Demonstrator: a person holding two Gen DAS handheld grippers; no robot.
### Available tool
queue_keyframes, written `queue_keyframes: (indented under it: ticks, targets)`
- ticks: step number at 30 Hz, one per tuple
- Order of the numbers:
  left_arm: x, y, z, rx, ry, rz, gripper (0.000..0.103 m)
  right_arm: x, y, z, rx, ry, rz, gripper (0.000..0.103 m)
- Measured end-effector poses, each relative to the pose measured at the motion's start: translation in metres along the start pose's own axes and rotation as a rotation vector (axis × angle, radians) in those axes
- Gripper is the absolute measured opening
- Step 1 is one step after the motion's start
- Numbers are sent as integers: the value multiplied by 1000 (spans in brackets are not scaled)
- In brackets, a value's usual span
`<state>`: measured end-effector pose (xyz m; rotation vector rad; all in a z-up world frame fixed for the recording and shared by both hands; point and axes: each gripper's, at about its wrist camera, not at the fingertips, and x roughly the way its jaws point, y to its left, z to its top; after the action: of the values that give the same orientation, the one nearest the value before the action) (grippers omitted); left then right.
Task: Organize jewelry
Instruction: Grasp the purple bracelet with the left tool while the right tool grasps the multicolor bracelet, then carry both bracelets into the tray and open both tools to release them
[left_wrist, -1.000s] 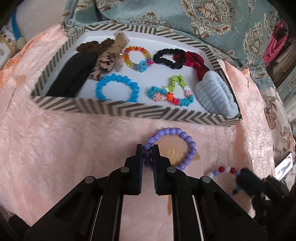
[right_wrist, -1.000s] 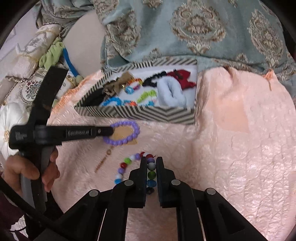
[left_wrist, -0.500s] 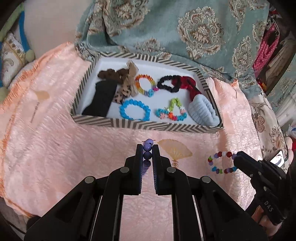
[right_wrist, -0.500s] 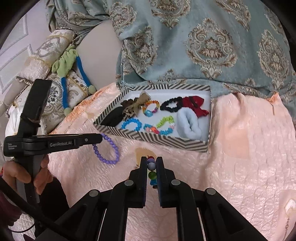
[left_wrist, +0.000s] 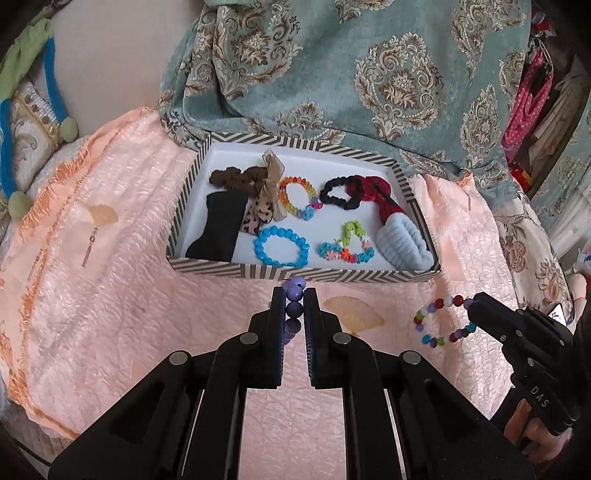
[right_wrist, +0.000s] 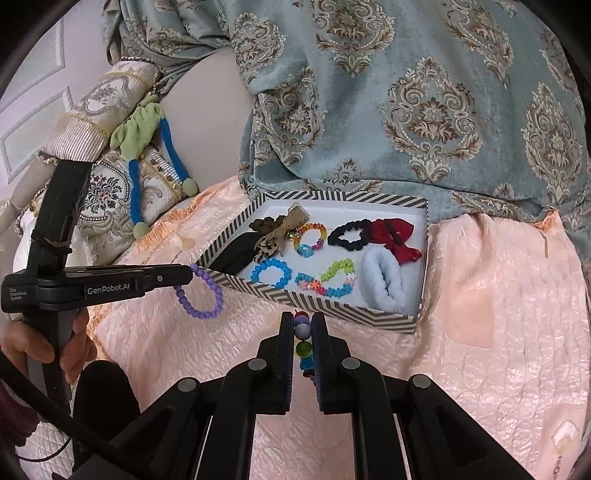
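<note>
My left gripper (left_wrist: 294, 295) is shut on a purple bead bracelet (left_wrist: 294, 291), which hangs in the air just before the box; it shows as a full loop in the right wrist view (right_wrist: 201, 295). My right gripper (right_wrist: 303, 325) is shut on a multicoloured bead bracelet (right_wrist: 302, 332), also lifted; it shows in the left wrist view (left_wrist: 441, 321). The striped box (left_wrist: 303, 274) with a white floor holds a blue bracelet (left_wrist: 280, 247), a rainbow bracelet (left_wrist: 297, 199), a flower bracelet (left_wrist: 347, 247) and hair ties.
The box sits on a pink quilted cover (left_wrist: 110, 295). A teal patterned blanket (left_wrist: 369, 74) rises behind the box. Pillows and a green-blue soft toy (right_wrist: 147, 147) lie at the left. A pale blue scrunchie (left_wrist: 404, 240) fills the box's right end.
Both grippers have lifted their bracelets off the pink cover and pulled back and up. The box now looks smaller and farther away.
</note>
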<state>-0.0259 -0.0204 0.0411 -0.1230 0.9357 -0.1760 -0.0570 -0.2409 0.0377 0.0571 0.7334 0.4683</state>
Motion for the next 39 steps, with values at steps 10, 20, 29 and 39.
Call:
queue_keyframes:
  ticks: [10,20,29,39]
  targets:
    - [3,-4,7,13,0,13,8,4,4,11,-12,-11,9,8]
    - [6,-14,13,28,-1,10,8,5,-2,17,-14,-17,1,8]
    - [8,-15,20,34,-3,16,8,8,-10,24,-21,-15,-16,8]
    - [12,-17,33,44,-12,29,8,14,-15,34,-26,-13,-25,8]
